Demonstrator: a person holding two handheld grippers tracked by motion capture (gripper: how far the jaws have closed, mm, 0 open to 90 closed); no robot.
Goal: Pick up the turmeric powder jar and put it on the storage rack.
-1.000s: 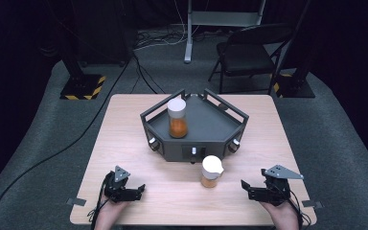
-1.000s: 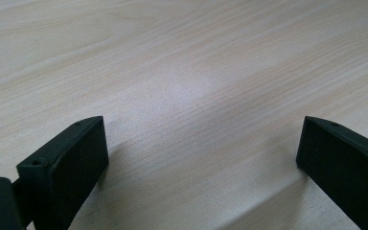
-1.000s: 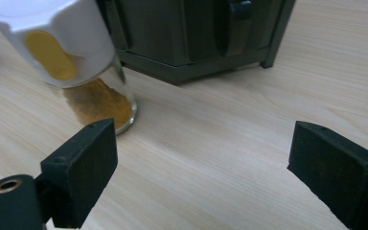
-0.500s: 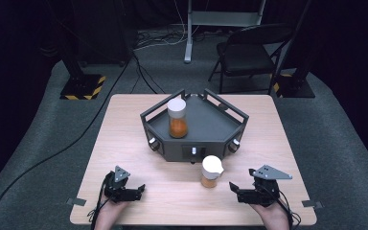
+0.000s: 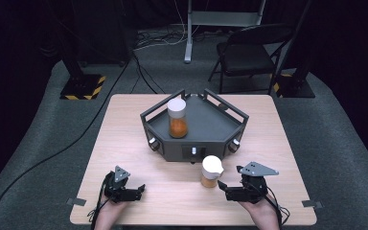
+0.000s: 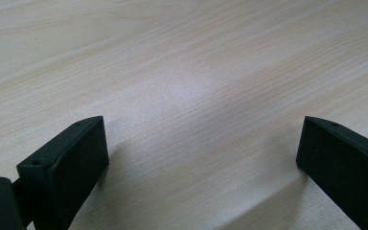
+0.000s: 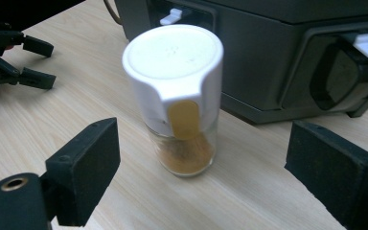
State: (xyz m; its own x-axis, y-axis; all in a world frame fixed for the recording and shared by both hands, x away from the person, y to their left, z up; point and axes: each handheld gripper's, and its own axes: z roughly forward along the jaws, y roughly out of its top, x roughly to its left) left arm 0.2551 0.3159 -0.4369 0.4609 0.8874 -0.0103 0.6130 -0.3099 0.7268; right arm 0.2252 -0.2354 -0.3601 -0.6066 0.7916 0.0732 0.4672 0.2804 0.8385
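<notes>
A small glass spice jar (image 5: 212,171) with a white flip cap and orange-brown powder stands upright on the wooden table, just in front of a dark angular rack (image 5: 215,122). A taller jar (image 5: 177,118) with a white lid and orange contents stands inside the rack at its left. My right gripper (image 5: 224,190) lies open at the table's front, just right of the small jar. In the right gripper view the spice jar (image 7: 179,96) stands ahead of the right gripper (image 7: 203,139), between its spread jaws, untouched. My left gripper (image 5: 139,189) rests open at the front left; the left gripper (image 6: 201,139) faces bare wood.
The rack's front wall (image 7: 268,72) carries white levers and knobs close behind the small jar. My left gripper (image 7: 28,62) also shows far off in the right gripper view. A folding chair (image 5: 249,52) and stand bases (image 5: 84,86) sit on the floor beyond the table.
My right gripper has slid left along the table's front edge and now sits close beside the small spice jar. The left gripper and both jars have stayed put.
</notes>
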